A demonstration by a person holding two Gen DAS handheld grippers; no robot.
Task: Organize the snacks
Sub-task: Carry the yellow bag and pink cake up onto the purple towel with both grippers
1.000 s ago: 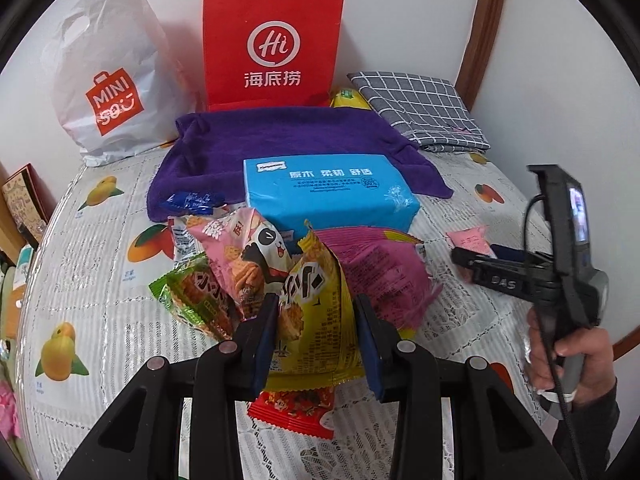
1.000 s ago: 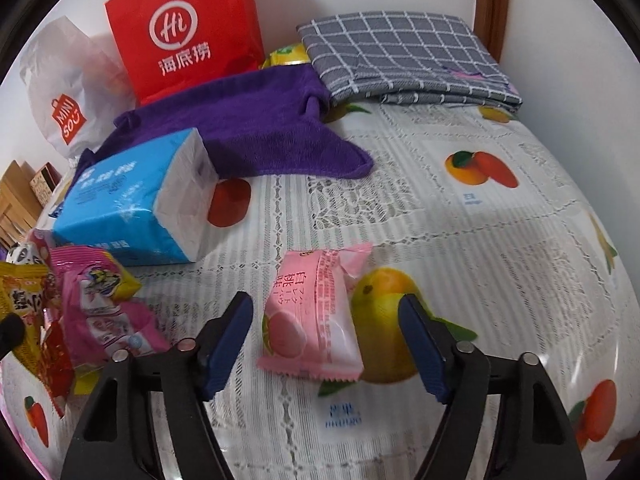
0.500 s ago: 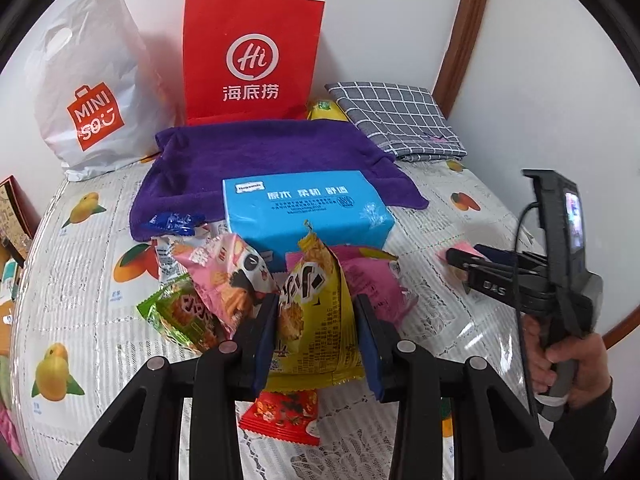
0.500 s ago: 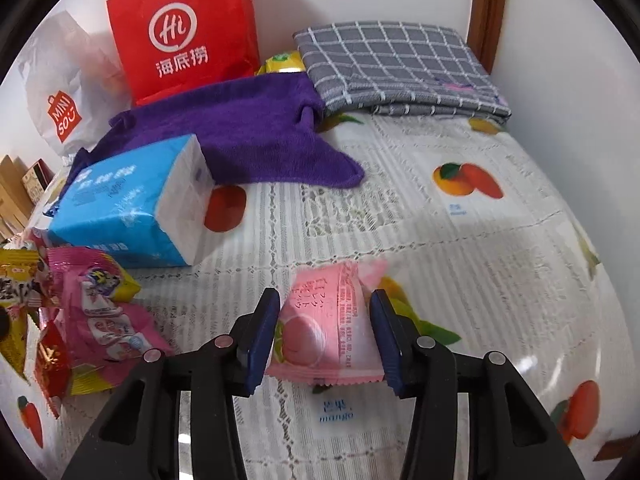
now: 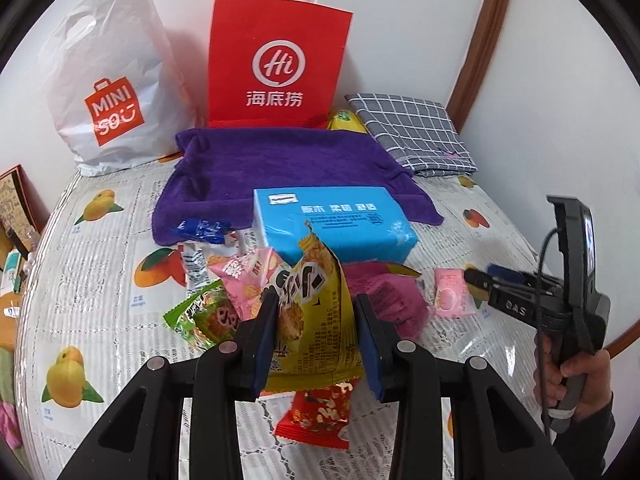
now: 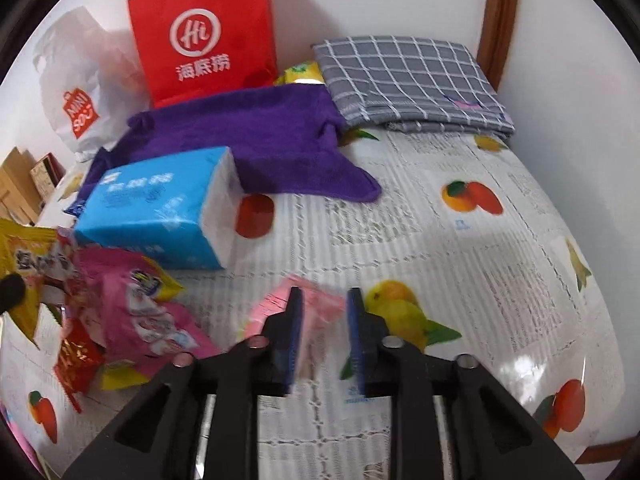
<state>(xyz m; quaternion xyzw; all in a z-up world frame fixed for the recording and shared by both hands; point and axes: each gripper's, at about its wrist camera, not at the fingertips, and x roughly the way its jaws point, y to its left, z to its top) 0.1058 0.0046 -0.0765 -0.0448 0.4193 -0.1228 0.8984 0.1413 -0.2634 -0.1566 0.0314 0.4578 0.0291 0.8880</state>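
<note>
My left gripper (image 5: pixel 316 308) is shut on a yellow snack bag (image 5: pixel 316 320), held upright over a pile of snacks. The pile holds a pale pink bag (image 5: pixel 248 276), a green packet (image 5: pixel 208 316), a red packet (image 5: pixel 320 416) and a magenta bag (image 5: pixel 384 292). To its right, a hand holds my right gripper (image 5: pixel 470 278), with a small pink peach packet (image 5: pixel 452 296) at its tips. In the right wrist view this gripper (image 6: pixel 325 300) is shut on that pink packet (image 6: pixel 272 304), which hangs blurred just above the fruit-print tablecloth (image 6: pixel 460 260).
A blue tissue pack (image 5: pixel 336 220) lies behind the pile on a purple towel (image 5: pixel 280 164). Against the wall stand a red paper bag (image 5: pixel 276 60) and a white plastic bag (image 5: pixel 112 80). A grey checked cloth (image 5: pixel 412 132) lies folded at the back right.
The right gripper's jaws closed from wide open onto the pink packet and raised it off the cloth. The left gripper kept its hold on the yellow bag and drew slightly up and back.
</note>
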